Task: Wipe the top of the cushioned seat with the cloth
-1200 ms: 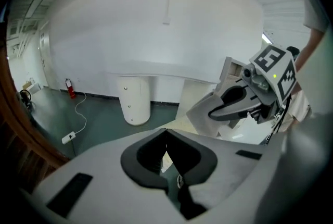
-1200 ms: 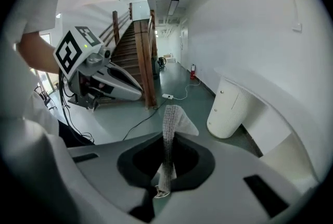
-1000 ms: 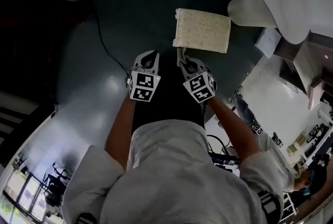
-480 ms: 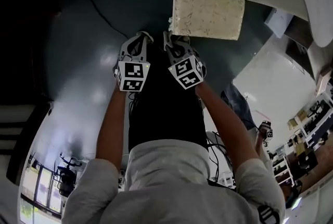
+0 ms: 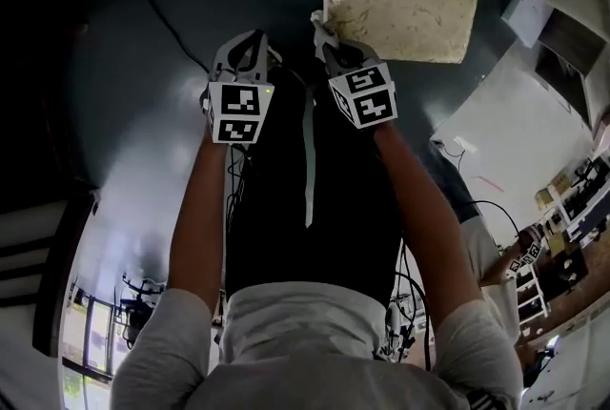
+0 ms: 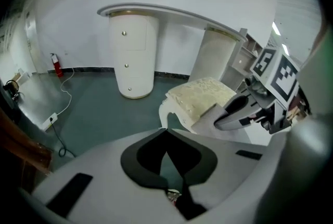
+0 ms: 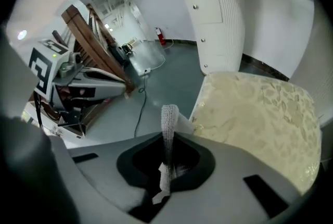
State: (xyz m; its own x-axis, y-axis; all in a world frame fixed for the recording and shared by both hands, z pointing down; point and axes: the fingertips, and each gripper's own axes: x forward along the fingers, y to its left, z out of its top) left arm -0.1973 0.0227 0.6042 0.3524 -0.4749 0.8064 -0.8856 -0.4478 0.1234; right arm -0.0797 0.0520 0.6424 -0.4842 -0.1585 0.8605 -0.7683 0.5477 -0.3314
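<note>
Right gripper (image 7: 169, 139): fingers pinched tight on the cloth (image 7: 168, 116). A narrow knit edge of the cloth sticks up between them, with a bit bunched lower down in the gap. The cloth tip is just at the near corner of the cushioned seat (image 7: 260, 119); can't tell if it touches. In the head view the right gripper (image 5: 329, 36) sits at the seat's near left corner, seat (image 5: 400, 3) at the top of the frame over the dark floor (image 5: 143, 74). Left gripper (image 6: 165, 132): fingers closed together with nothing between them, held over the floor just beside the right one and off the seat. A white rounded cabinet (image 6: 132, 56) stands behind the seat, and a cable (image 5: 162, 17) runs across the floor.
</note>
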